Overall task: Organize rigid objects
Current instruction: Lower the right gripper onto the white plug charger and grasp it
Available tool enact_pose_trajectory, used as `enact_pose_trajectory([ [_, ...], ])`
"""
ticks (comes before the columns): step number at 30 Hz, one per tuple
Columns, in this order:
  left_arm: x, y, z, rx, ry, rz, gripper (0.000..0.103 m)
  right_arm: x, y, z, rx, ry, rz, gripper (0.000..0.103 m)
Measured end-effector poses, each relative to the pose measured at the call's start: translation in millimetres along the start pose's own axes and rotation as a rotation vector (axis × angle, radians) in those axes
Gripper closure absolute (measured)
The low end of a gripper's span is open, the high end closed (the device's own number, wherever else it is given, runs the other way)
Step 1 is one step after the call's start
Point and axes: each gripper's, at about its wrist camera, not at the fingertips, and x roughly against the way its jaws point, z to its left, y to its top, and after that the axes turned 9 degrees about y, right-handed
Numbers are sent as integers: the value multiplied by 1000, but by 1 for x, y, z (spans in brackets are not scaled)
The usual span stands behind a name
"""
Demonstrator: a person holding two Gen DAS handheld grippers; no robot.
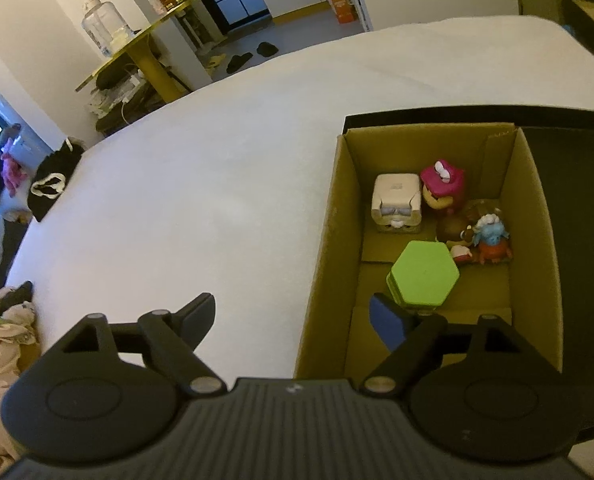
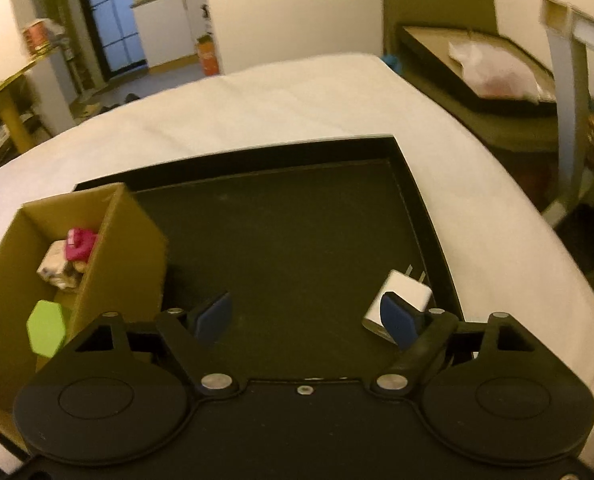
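Left gripper (image 1: 297, 316) tilted down at box (image 1: 325, 240) wall, jaws wide, empty; right gripper (image 2: 309, 312) tilted down over tray (image 2: 417, 184), wide, empty, charger (image 2: 401, 296) beside right finger

Dim warm indoor light, slight motion blur, strong fisheye bending at edges.

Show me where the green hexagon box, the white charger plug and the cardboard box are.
green hexagon box (image 1: 424, 271), left wrist view, on its flat top.
white charger plug (image 2: 405, 290), right wrist view, on its white body.
cardboard box (image 1: 329, 240), left wrist view, on its left wall.
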Motion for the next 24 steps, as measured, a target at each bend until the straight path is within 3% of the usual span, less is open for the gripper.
enact_pose_trajectory([
  [15,12,15,-20,-32,73,1,19,-30,-1,-42,-169,-63,60,16],
  [19,15,17,-25,-53,106,-11,19,-36,-4,-49,-180,-74,73,20],
  [24,10,18,-26,-46,129,10,19,-45,-6,-58,-212,-50,106,34],
])
